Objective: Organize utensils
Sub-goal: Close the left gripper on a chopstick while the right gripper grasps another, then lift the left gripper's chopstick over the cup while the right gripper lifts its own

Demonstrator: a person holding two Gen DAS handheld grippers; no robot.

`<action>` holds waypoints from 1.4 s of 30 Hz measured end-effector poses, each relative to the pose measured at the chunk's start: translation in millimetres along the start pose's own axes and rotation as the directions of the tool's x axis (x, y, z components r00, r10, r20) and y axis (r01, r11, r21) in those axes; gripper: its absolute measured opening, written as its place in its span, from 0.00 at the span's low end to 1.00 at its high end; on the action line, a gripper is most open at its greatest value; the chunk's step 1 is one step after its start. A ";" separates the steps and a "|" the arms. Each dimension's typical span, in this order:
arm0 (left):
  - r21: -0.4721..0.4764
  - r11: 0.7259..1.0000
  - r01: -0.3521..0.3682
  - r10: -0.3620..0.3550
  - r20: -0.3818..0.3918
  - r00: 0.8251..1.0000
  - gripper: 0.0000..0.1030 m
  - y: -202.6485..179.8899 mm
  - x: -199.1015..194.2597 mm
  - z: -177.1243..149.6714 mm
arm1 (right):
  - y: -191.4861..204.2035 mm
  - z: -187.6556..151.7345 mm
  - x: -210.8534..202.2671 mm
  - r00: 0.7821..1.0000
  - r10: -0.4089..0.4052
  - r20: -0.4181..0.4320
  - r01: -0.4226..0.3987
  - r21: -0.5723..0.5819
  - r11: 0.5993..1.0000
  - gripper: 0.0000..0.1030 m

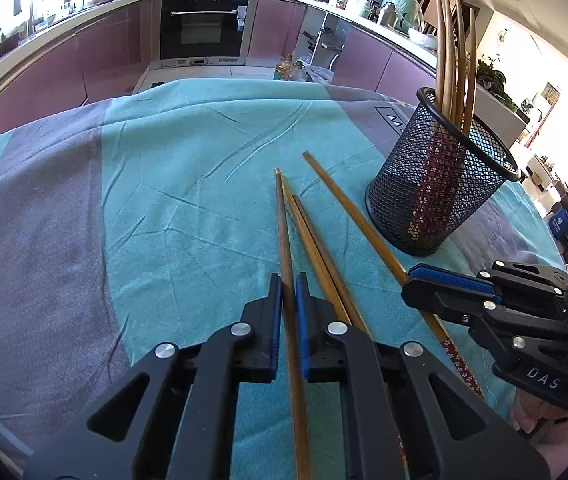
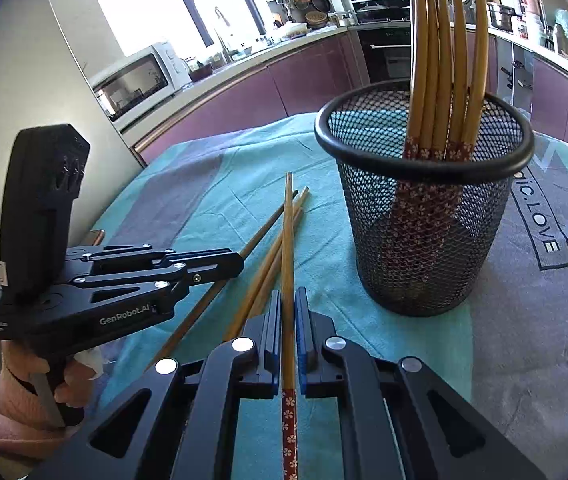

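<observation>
Bamboo chopstick (image 2: 287,240) is sitting clamped lengthwise in my right gripper (image 2: 288,312), tip pointing just left of the mesh holder (image 2: 424,216); my left gripper (image 1: 289,300) is pinching another chopstick (image 1: 284,232).

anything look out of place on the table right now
Nothing spilled or broken. Four chopsticks are outside the mesh cup: two lie loose on the cloth, one is clamped in the left gripper, one in the right gripper. The rest stand upright in the cup.
</observation>
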State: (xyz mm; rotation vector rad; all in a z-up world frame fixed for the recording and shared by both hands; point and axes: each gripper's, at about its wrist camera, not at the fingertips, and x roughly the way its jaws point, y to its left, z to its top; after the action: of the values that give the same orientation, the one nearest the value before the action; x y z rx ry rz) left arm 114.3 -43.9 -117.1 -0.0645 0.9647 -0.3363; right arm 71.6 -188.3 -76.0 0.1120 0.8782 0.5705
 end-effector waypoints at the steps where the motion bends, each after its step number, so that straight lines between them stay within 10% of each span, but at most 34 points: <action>1: -0.002 1.000 0.007 -0.007 0.004 1.000 0.07 0.3 -3.5 -0.1 | 0.3 -0.2 -3.9 1.000 0.007 0.008 -0.007 -0.003 1.000 0.05; 12: 0.055 0.992 0.117 -0.123 0.137 0.983 0.07 -10.8 -74.7 12.4 | -1.2 5.4 -60.7 0.989 0.060 0.133 -0.055 -0.039 0.998 0.06; 42: 0.183 0.951 0.250 -0.306 0.427 0.851 0.07 -61.7 -198.5 104.4 | -17.4 80.2 -144.6 0.909 0.019 0.417 0.000 -0.046 0.999 0.06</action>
State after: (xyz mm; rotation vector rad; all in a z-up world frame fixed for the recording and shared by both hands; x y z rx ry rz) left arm 80.2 -50.8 112.8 -0.1668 0.4661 -0.6190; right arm 67.1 -266.7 70.6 0.1897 0.4463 0.5486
